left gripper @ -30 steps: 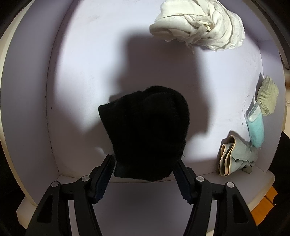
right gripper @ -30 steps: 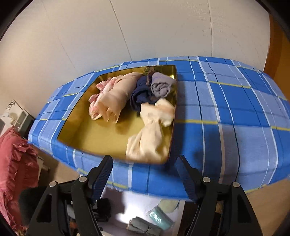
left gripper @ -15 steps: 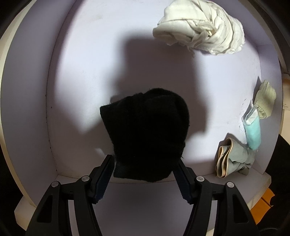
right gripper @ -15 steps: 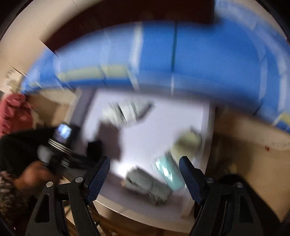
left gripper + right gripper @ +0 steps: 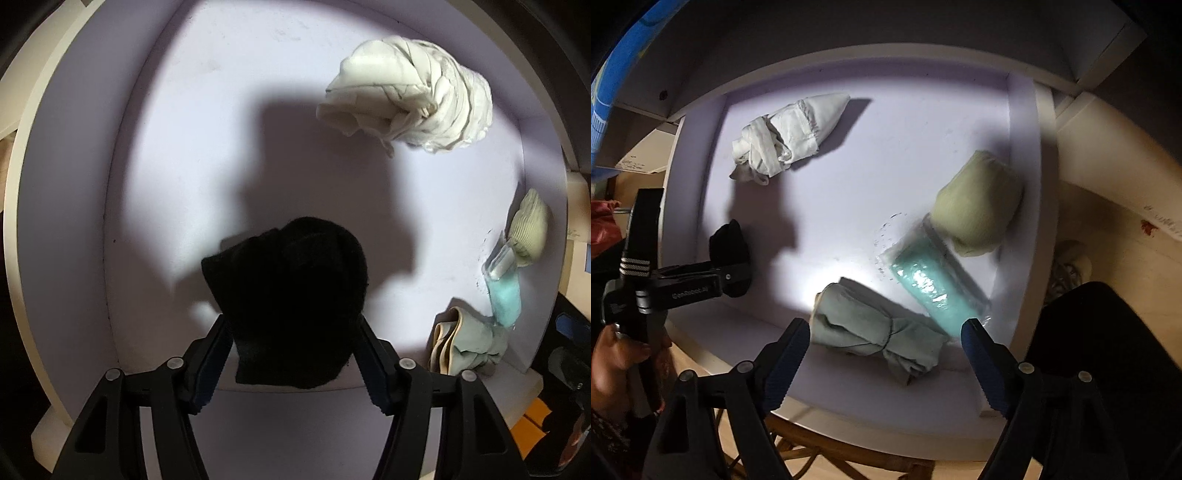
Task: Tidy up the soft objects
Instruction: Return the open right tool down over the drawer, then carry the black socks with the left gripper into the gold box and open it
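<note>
A pale lilac drawer (image 5: 184, 147) holds several soft things. My left gripper (image 5: 291, 328) points down into it, its jaws closing, with both pads pressed on a black knitted cloth (image 5: 288, 288). The right wrist view shows that gripper (image 5: 735, 269) from the side, the black cloth (image 5: 729, 240) beyond its tips. My right gripper (image 5: 884, 326) hangs over a folded grey-green cloth (image 5: 871, 325); its jaws are opening and stand either side of the cloth without touching it. A teal roll in clear wrap (image 5: 934, 284) lies by its right fingertip.
A white knotted bundle (image 5: 786, 136) lies at the drawer's far side and a pale yellow-green knit bundle (image 5: 979, 206) against the right wall (image 5: 1021, 166). A blue checked cloth (image 5: 613, 74) is at upper left, a person's hand (image 5: 609, 354) at left, a dark leg (image 5: 1108, 350) at right.
The right wrist view swung down from the blue checked table with its gold tray to the drawer, and its jaws stand wider. The left jaws narrowed slightly on the black cloth.
</note>
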The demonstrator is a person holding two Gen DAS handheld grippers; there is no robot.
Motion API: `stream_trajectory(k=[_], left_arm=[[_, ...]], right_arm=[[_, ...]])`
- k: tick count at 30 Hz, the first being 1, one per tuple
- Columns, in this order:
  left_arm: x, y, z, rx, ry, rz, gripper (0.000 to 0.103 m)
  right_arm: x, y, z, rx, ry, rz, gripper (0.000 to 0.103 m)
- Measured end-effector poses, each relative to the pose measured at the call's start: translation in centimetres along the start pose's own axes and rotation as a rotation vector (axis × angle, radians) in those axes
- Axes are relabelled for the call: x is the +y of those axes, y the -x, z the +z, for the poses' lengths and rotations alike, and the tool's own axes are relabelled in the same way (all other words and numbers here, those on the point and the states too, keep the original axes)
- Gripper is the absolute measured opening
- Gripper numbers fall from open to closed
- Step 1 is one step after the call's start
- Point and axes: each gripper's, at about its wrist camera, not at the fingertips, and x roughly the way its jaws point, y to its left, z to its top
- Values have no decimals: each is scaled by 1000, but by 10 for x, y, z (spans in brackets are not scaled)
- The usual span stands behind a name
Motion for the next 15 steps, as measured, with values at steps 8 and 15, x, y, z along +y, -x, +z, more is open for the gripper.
stream_trajectory(k=[8,15], left_arm=[[-3,-10,-5,36,-23,60,60],[-5,-4,-10,-13,-11,47,49]], right_arm=[[5,-9,-2,37,0,5,87],[2,-16,-4,65,-8,5,87]])
